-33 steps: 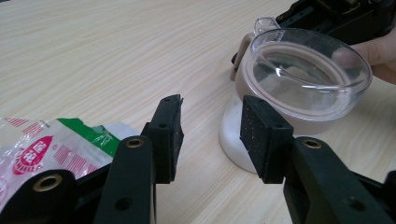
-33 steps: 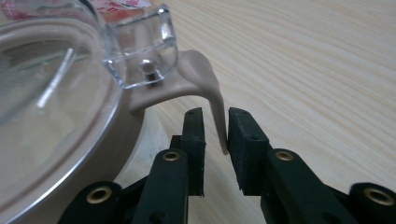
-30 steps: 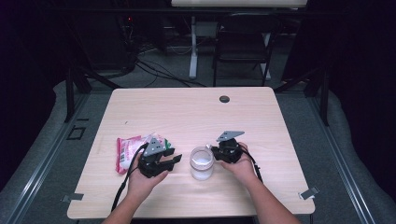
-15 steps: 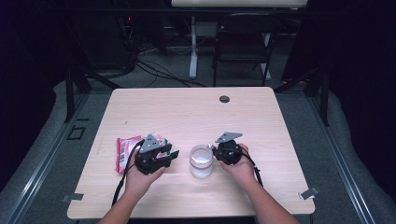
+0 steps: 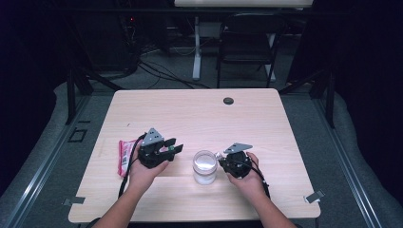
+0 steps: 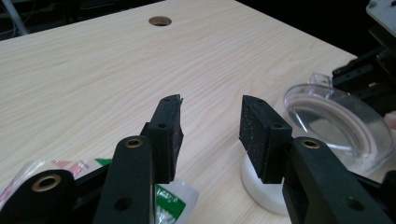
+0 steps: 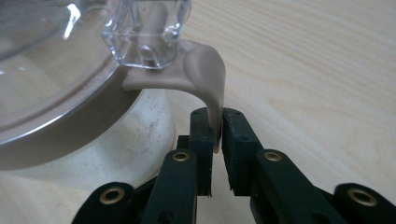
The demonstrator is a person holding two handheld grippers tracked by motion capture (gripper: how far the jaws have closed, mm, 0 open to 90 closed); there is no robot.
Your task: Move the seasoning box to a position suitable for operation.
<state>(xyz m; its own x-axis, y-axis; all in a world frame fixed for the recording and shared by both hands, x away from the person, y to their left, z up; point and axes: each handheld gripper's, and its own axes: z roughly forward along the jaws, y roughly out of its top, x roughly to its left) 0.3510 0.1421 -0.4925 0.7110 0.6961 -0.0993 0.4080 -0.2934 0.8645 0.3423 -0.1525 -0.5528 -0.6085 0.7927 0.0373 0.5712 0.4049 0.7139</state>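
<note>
While the right gripper [image 7: 215,135] has its jaws clenched on the thin beige tab [image 7: 205,79] that curves down from the clear lid [image 5: 205,161] of the white jar [image 5: 205,176], the hold looks slight: only the lower tip of that strip sits between the pads, low in the middle of the right gripper view. These jaws have just been opening a little with the strip still between them, so the tab could slide out if the pull comes before the grip firms up. Soft as the strip appears, it may also stretch or bend rather than lift the lid.

Nothing steadies the jar, which stands at lower centre of the high view on the bench [image 5: 199,114]. A sideways tug on the tab could tip or drag it. The left gripper [image 5: 167,149] hangs released, its jaws parted and empty, just left of the jar and above the snack packet [image 5: 124,154]. Seen from the left gripper view, the jar lies at the right edge, outside the jaws, so a brace would need a shift first.
</note>
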